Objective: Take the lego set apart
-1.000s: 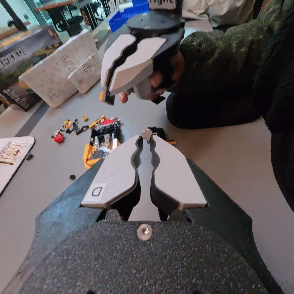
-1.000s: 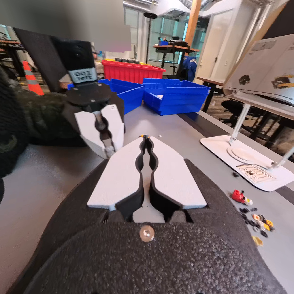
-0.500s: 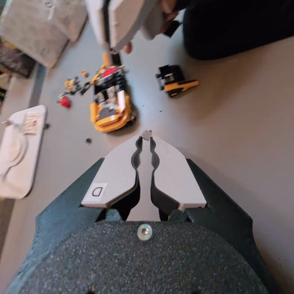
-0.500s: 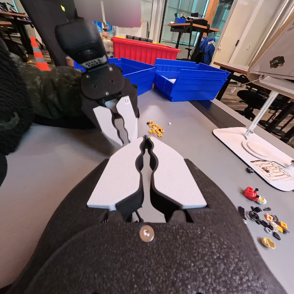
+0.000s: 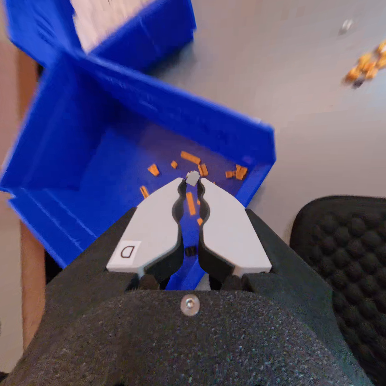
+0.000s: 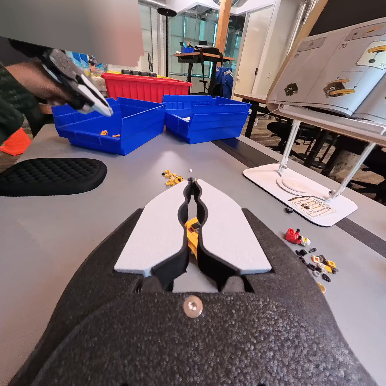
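Hovering over blue bin [image 5: 211, 125], left claw [image 5: 192, 180] pinching grey brick [image 5: 192, 179] — right claw [image 6: 192, 181] nipping black piece [image 6: 191, 179].

Your left gripper [image 5: 192, 181] shows pale grey fingers on a speckled black body and pinches a small light grey brick [image 5: 192, 179]. Below it, the bin [image 5: 94, 150] is solid blue, with orange pieces [image 5: 191, 157] scattered on its floor. The second bin [image 6: 205, 119] is the same blue; the bin behind them [image 6: 146, 85] is red. Your right gripper [image 6: 191, 181] has matching grey fingers and nips a black piece [image 6: 191, 179]. The table [image 6: 62, 219] is plain grey. The pad [image 6: 50, 175] at its left edge is black with a dimpled pattern. The loose pieces [image 6: 172, 177] ahead are yellow; the stand base [image 6: 300, 194] near the right edge is white.
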`<act>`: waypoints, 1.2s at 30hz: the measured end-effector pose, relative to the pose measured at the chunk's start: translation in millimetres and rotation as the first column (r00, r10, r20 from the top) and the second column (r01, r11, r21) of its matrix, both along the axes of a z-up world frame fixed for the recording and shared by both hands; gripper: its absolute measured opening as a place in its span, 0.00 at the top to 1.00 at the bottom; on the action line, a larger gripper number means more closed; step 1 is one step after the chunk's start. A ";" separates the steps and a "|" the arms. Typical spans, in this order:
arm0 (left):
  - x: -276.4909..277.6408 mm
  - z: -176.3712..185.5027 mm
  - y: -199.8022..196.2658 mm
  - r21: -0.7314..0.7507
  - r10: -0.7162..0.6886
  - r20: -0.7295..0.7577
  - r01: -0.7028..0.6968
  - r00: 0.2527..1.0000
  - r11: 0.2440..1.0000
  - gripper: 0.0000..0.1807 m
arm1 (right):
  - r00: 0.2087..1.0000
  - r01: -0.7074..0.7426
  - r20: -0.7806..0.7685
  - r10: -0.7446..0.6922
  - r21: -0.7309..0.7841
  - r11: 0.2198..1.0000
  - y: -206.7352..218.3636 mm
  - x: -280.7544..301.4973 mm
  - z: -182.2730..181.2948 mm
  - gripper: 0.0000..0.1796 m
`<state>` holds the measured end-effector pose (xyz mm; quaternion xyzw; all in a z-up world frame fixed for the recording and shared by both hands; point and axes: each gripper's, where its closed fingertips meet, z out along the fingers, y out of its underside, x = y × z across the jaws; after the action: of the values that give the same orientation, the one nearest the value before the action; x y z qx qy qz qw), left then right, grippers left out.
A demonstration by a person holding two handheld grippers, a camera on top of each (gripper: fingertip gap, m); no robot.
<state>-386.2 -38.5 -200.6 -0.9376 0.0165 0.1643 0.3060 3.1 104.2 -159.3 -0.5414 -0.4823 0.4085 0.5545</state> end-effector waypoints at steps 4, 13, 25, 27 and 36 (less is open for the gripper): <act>7.9 -37.4 -4.4 -0.067 -0.048 0.139 0.058 0.989 0.996 0.78 | 1.000 -0.001 0.012 0.001 0.006 1.000 -1.1 -1.4 -2.3 0.99; 65.2 4.6 20.9 0.224 -0.296 0.205 0.249 0.933 0.942 0.78 | 1.000 -0.009 0.027 0.009 0.011 1.000 -3.2 -3.0 -5.5 0.99; 356.4 36.0 83.8 0.596 -0.831 0.510 0.605 0.222 0.527 0.88 | 0.996 -0.064 0.086 0.036 0.350 0.934 -41.9 -16.4 1.9 0.99; 367.5 36.8 90.8 0.608 -0.834 0.516 0.602 0.197 0.518 0.88 | 0.996 -0.061 0.079 0.030 0.425 0.903 -47.8 -16.8 5.9 0.99; 379.0 50.6 54.0 0.697 -0.987 0.160 0.710 -0.020 0.098 0.96 | 0.928 -0.358 -0.036 0.370 0.185 0.915 -88.3 -14.9 15.4 0.99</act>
<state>-7.2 15.5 -150.0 -0.6023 0.4736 -0.3854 0.5142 -11.9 16.0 -143.9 -0.3766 -0.5890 0.4791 0.5308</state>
